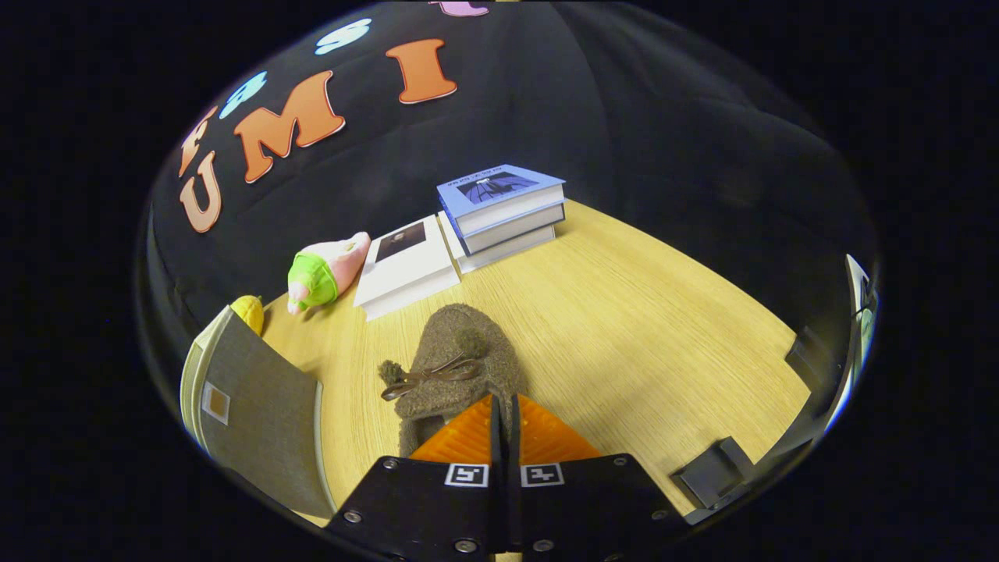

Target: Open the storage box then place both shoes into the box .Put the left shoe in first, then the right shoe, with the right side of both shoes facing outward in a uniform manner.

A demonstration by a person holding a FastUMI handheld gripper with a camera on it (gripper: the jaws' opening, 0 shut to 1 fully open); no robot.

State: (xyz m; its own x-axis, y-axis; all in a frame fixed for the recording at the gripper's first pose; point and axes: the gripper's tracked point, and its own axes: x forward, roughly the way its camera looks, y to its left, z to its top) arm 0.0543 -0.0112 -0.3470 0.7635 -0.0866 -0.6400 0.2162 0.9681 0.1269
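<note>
A brown fuzzy shoe (460, 363) with a dark bow points away from me, toe toward the books. Its heel end sits right at my fingertips. My gripper (504, 402) has its orange fingers (460, 441) pressed together, with only a thin slit between them, pinching the shoe's heel rim. The shoe's back part is hidden under the fingers. Left of the fingers stands the storage box (250, 410), showing a grey fabric face with a small square patch and a cream edge.
On the wooden table (648, 328) beyond the shoe lie a white book (406, 269) and a stack of books (503, 211). A pink and green plush toy (324, 273) and a yellow object (250, 312) sit behind the box. Dark brackets (714, 468) stand at the right edge.
</note>
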